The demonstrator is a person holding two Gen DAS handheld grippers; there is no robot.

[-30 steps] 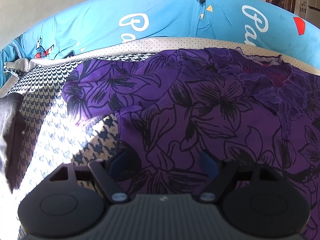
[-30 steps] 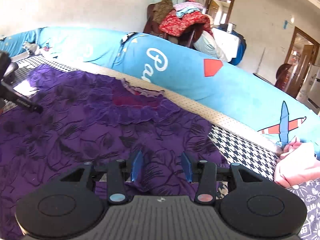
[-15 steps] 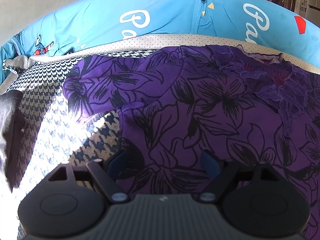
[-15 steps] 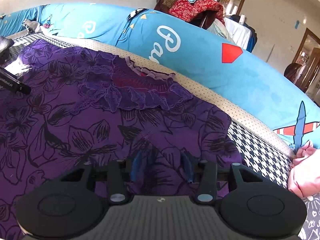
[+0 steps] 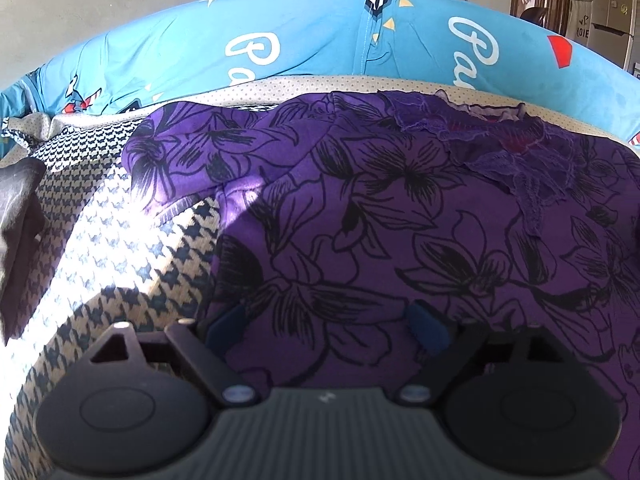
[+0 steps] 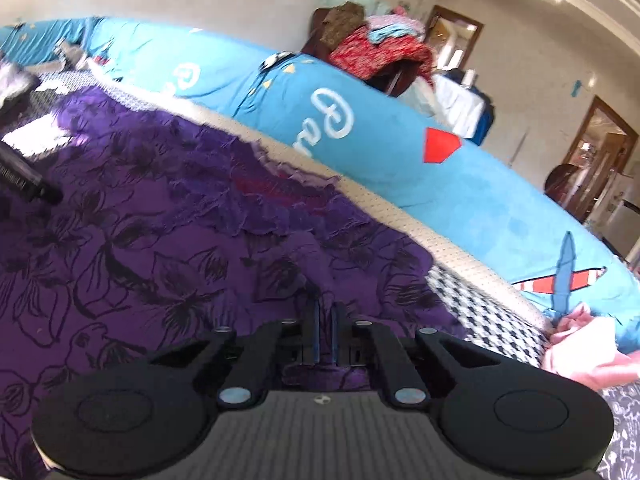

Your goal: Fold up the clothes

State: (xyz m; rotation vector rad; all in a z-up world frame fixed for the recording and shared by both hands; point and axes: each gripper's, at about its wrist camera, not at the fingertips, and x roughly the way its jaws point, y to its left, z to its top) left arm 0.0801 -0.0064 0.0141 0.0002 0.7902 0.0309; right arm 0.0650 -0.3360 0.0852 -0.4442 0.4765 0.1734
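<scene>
1. The purple floral garment (image 5: 400, 208) lies spread flat on the houndstooth bed cover (image 5: 120, 240). Its lace neckline (image 5: 512, 160) is at the far side, just short of the blue bolster (image 5: 300, 40).

2. My left gripper (image 5: 326, 322) is spread wide and holds nothing. Its left finger (image 5: 228, 322) sits right at the garment's left side edge, and the right finger is over the purple cloth. The fingers look low on the fabric; I can't confirm contact.

3. My right gripper (image 6: 325, 330) is nearly clenched, with only a narrow slit between the blue pads. Purple cloth sits around and below the tips. I can't tell whether a pinch of fabric is caught in the slit. This view is motion-blurred.

4. Key relation: the garment's long axis runs away from me, from the near hem to the far neckline. Each gripper sits near its own side edge on the near half of the garment. The right side edge and its short sleeve (image 6: 400, 280) lie just ahead and to the right of the right gripper.

5. The left side edge and left sleeve (image 5: 172, 160) lie ahead and to the left of the left gripper.

6. My judgement: the right gripper is closer to having a hold, and the left is placed on its edge but not closed.

7. Side items: pink cloth (image 6: 584, 348) at far right and dark cloth (image 5: 20, 240) at far left, both off the garment.
</scene>
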